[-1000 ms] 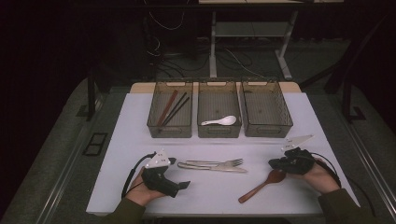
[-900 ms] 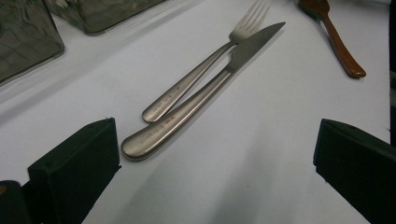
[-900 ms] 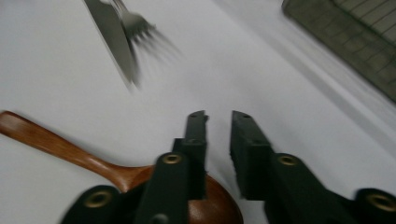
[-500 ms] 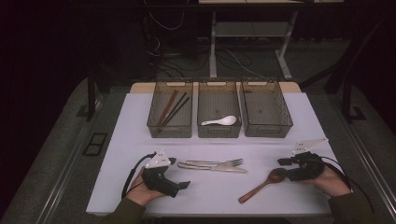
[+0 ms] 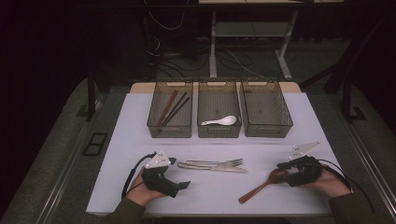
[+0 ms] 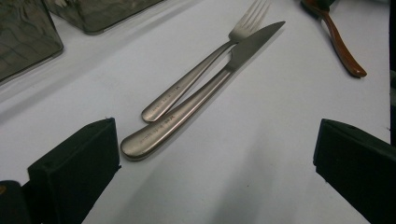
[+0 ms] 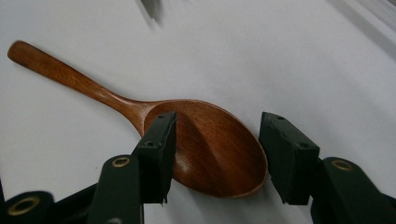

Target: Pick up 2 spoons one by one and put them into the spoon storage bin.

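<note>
Straddling the wooden spoon (image 7: 205, 154) on the white table (image 5: 140, 121), my right gripper (image 7: 215, 149) had just been opening, jaws half-wide around its bowl, not pressing. Closing there risked the rounded bowl squirting out. My left gripper (image 5: 180, 185) gaped empty.

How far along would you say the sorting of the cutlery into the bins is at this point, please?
Partly done. Chopsticks lie in the left bin and a white spoon in the middle bin; the right bin looks empty. In hand: the right gripper, jaws just opened, straddles the wooden spoon bowl, which lies on the table. Left: fork and knife ahead of the open left gripper.
</note>
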### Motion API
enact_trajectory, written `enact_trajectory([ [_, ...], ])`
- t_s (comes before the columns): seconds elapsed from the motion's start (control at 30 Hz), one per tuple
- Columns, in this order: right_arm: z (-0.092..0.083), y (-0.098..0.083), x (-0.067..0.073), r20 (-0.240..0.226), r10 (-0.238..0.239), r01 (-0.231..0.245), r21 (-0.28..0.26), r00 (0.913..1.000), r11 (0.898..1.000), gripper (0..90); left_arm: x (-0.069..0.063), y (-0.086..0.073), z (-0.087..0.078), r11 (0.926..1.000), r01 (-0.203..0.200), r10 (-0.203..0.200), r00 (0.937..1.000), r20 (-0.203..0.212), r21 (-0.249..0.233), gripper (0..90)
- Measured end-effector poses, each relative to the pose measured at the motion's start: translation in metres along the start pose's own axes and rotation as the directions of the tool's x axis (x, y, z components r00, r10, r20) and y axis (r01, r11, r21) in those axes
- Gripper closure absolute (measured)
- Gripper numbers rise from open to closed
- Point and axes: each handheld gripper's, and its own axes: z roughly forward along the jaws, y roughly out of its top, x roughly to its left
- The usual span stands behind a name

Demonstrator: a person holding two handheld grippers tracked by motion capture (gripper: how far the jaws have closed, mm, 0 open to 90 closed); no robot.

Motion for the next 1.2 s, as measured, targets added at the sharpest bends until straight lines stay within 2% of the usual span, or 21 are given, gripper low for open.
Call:
enact_trajectory([
  [0.23,-0.005,-0.005,0.001,-0.02,-0.04,0.041,0.011,0.999,0.999,55.4,0.0,0.0,0.001,1.0,-0.002,0.002,1.0,0.002,0.002,0.0],
  [0.47,-0.01,-0.008,0.001,-0.026,-0.049,0.049,0.003,0.9984,0.999,67.1,0.0,0.0,0.001,1.0,-0.003,0.003,1.0,0.001,0.002,0.0],
  [0.6,-0.012,-0.008,0.0,-0.046,-0.053,0.053,-0.003,0.9976,0.999,71.7,0.0,0.0,0.001,1.0,-0.004,0.004,1.0,0.001,0.002,0.0],
  [0.77,-0.014,-0.009,-0.001,-0.084,-0.054,0.053,-0.02,0.995,0.998,77.5,0.0,0.0,0.001,1.0,-0.005,0.005,1.0,0.002,0.001,0.0],
  [0.93,-0.014,-0.008,-0.002,-0.143,-0.07,0.064,-0.044,0.9872,0.997,84.4,0.0,0.0,0.001,1.0,-0.005,0.005,1.0,0.002,0.001,0.0],
  [1.2,-0.015,-0.004,-0.003,-0.146,-0.069,0.058,-0.083,0.9869,0.995,84.6,0.0,0.0,0.001,1.0,-0.004,0.004,1.0,0.004,0.003,0.0],
])
